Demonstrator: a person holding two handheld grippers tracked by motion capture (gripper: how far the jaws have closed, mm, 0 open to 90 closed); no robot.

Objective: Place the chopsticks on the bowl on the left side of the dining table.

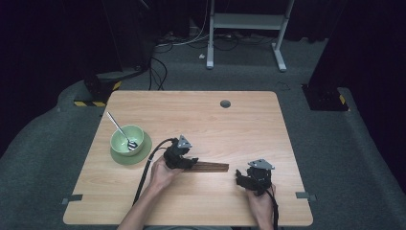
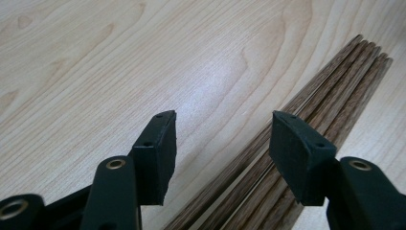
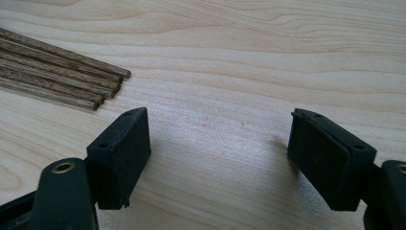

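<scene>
Left hand-held gripper (image 2: 222, 139) hangs released over the wooden sticks (image 2: 306, 124) on the worktop (image 2: 95, 62); right hand-held gripper (image 3: 218, 153) is released too.

Bundle of dark brown wooden chopsticks (image 1: 210, 166), lying flat and side by side on the pale wood table (image 1: 230, 124), ends roughly flush, grain streaked, near the front edge, between the two hands

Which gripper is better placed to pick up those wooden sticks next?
Left, probably. The left gripper sits right at the wooden sticks, open jaws partly straddling the bundle. The right gripper is open over bare table, with the stick ends off to one side.
</scene>
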